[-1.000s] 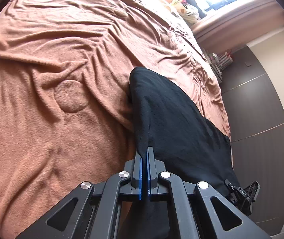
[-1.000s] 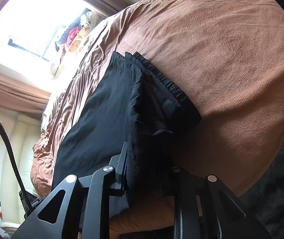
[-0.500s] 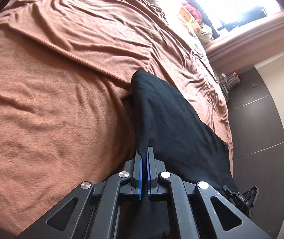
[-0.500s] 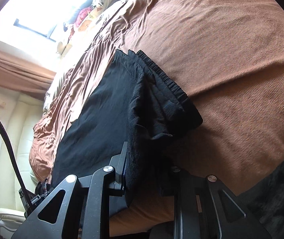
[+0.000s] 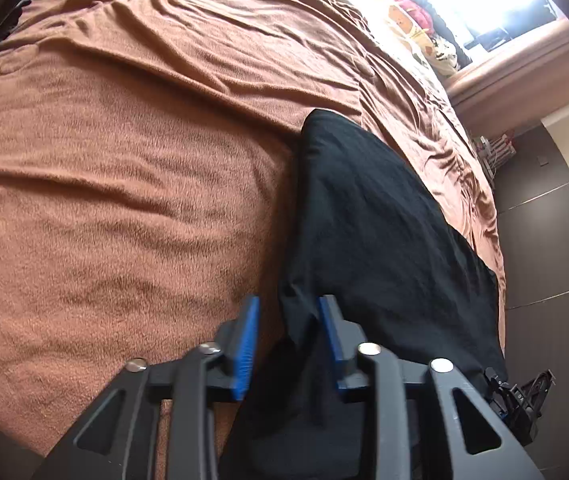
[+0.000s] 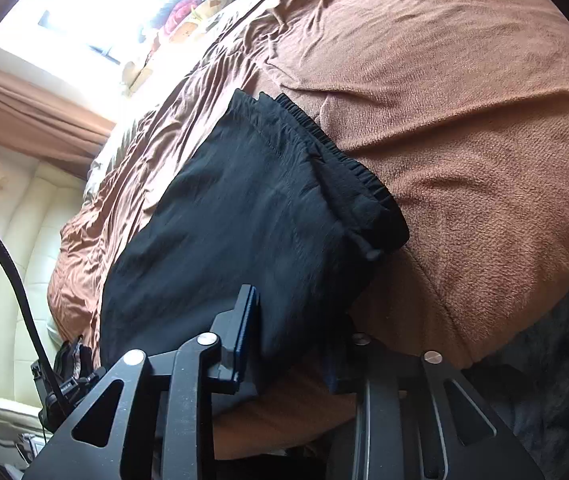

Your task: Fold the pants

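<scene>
Black pants (image 5: 364, 220) lie folded lengthwise on a brown blanket (image 5: 124, 160). In the left wrist view my left gripper (image 5: 288, 304) hangs over their near end. Its jaws are opening, the blue pads (image 5: 246, 340) apart, with a loose fold of the leg end between them and not squeezed. In the right wrist view the pants (image 6: 244, 208) show their gathered waistband (image 6: 348, 172) on the right. My right gripper (image 6: 296, 316) straddles the near waist corner, jaws opening. Cloth lies slack between them and hides the right finger.
The brown blanket (image 6: 464, 100) covers the whole bed. Stuffed toys (image 5: 424, 12) sit under a bright window at the far end. A dark wall panel (image 5: 544, 240) runs along one side, a cream padded headboard (image 6: 12, 272) and a black cable (image 6: 8, 264) along the other. A dark rug (image 6: 556, 360) lies below.
The left jaws were shut on the pants' edge and now stand apart, letting it go. The right jaws have widened too. The pants lie flatter on the blanket.
</scene>
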